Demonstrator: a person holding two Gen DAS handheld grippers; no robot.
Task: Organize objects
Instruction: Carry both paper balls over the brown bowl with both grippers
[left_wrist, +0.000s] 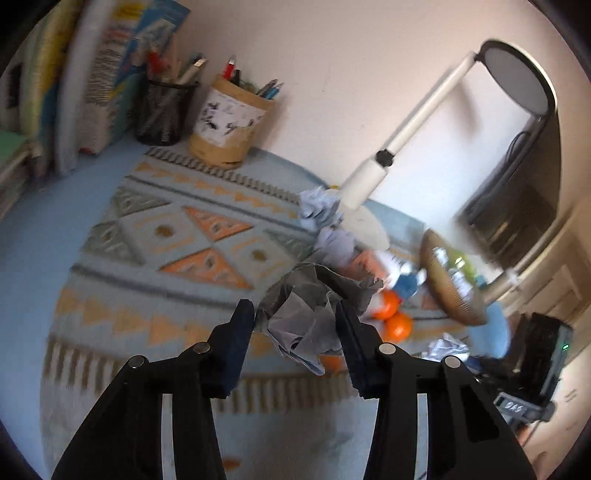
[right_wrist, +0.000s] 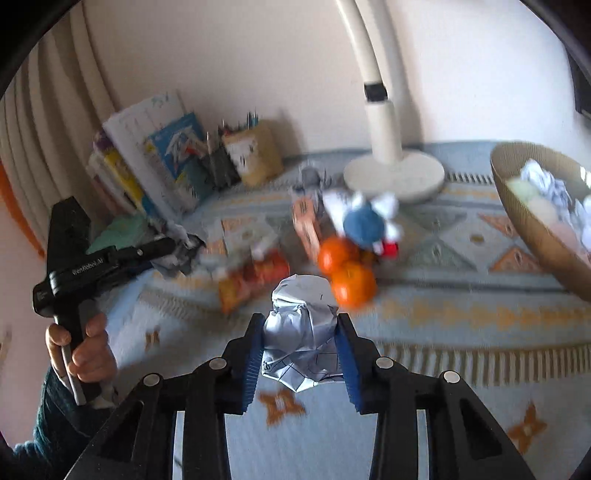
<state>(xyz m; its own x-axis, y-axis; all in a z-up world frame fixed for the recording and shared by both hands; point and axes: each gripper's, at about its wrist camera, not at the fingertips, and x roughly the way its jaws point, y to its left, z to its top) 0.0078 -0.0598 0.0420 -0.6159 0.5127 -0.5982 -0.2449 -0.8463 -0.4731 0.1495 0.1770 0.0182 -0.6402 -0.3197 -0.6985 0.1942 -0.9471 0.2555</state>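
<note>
My left gripper (left_wrist: 293, 310) is shut on a crumpled grey paper ball (left_wrist: 306, 317), lifted above the patterned mat (left_wrist: 177, 229). In the right wrist view the same left gripper (right_wrist: 171, 245) shows at the left, held by a hand (right_wrist: 88, 350), with the paper wad (right_wrist: 177, 260) at its tips. My right gripper (right_wrist: 301, 321) is shut on a crumpled white paper ball (right_wrist: 303, 339) with printed lines. A woven bowl (right_wrist: 532, 221) with crumpled papers in it stands to the right, and also shows as the bowl (left_wrist: 454, 288) in the left wrist view.
Two oranges (right_wrist: 347, 273), a blue and white plush toy (right_wrist: 364, 221), a snack packet (right_wrist: 255, 277) and a small carton (right_wrist: 306, 225) lie mid-mat. More paper wads (left_wrist: 321, 210) sit by the white lamp base (right_wrist: 395, 173). Pen holders (left_wrist: 229, 122) and books (right_wrist: 147, 162) line the wall.
</note>
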